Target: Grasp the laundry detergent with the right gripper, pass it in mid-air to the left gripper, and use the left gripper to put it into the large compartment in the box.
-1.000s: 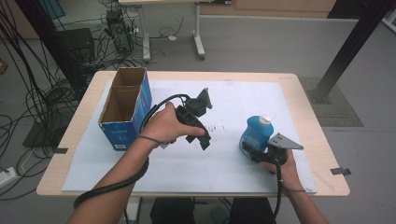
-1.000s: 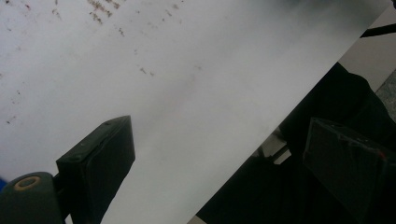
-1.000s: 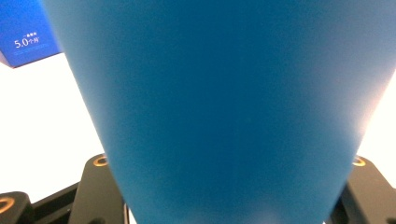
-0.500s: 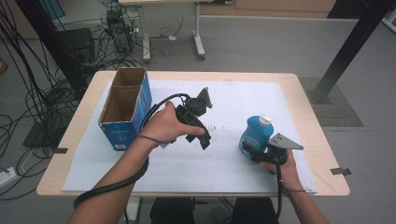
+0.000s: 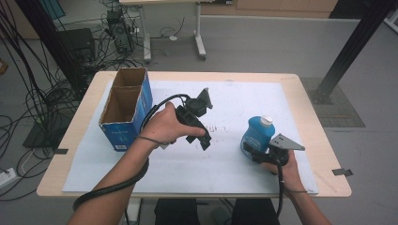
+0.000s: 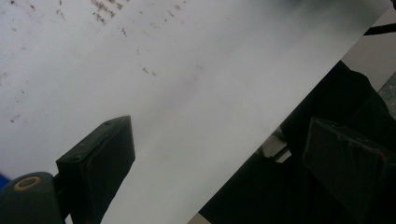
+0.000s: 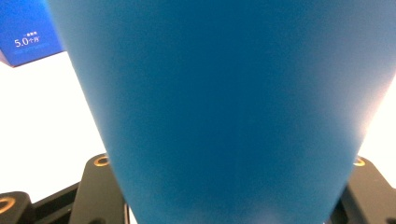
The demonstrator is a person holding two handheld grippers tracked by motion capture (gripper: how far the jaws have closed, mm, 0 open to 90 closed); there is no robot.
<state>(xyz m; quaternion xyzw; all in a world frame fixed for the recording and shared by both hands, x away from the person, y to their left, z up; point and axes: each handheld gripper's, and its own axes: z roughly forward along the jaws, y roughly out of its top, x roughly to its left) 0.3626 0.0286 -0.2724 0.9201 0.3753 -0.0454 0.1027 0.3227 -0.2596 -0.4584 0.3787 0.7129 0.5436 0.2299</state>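
A blue bottle (image 5: pixel 257 133) with a white cap stands upright on the white sheet (image 5: pixel 220 171) at the right. My right gripper (image 5: pixel 252 151) is shut on its lower body from the near side. In the right gripper view the bottle (image 7: pixel 224 102) fills the space between the jaws of that gripper (image 7: pixel 229 196). My left gripper (image 5: pixel 195 140) is held above the middle of the sheet, tilted down toward the near edge. Its jaws stand open with nothing between them, as the left gripper view (image 6: pixel 224 163) shows over bare paper.
An open-topped blue cardboard box (image 5: pixel 124 110) with two compartments stands at the table's left; its corner (image 7: pixel 28 32) appears behind the bottle. The wooden table (image 5: pixel 324 117) has faint marks on the sheet near the middle. Cables, desk legs and a black post stand on the floor beyond.
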